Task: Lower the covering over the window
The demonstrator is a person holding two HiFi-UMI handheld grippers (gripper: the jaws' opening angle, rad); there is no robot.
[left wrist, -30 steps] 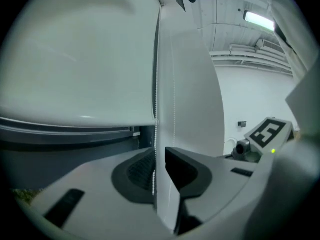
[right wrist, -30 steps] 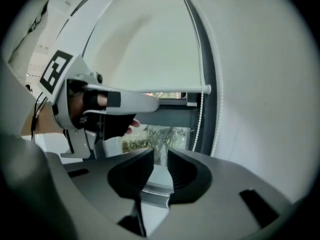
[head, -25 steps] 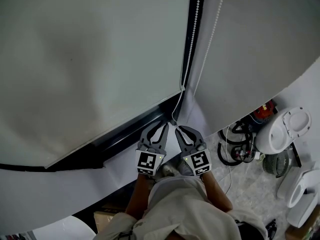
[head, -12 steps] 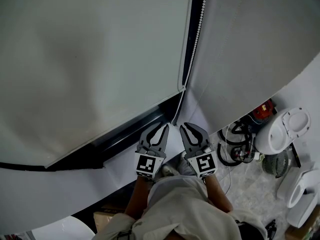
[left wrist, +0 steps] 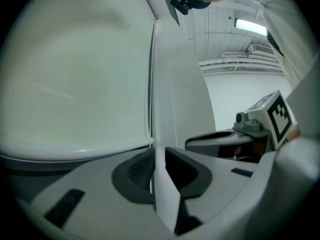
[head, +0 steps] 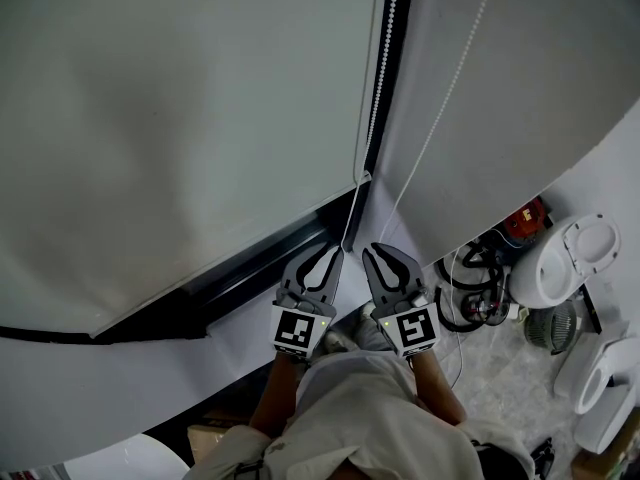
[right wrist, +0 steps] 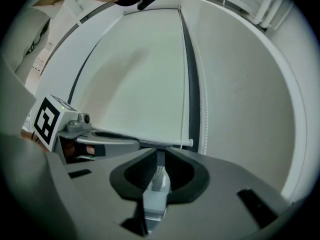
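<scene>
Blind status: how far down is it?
Done: pale grey roller blind covers most of the window, with a dark strip showing below. In hand: left gripper and right gripper pinch the white bead chain. Left: probably pulling until that strip is covered.

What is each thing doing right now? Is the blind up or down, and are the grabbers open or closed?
Roller blind, lowered most of the way, a dark strip showing underneath.
Bead chain, two strands, one leading to each gripper.
Left gripper, shut on the bead chain.
Right gripper, shut on the bead chain.
</scene>
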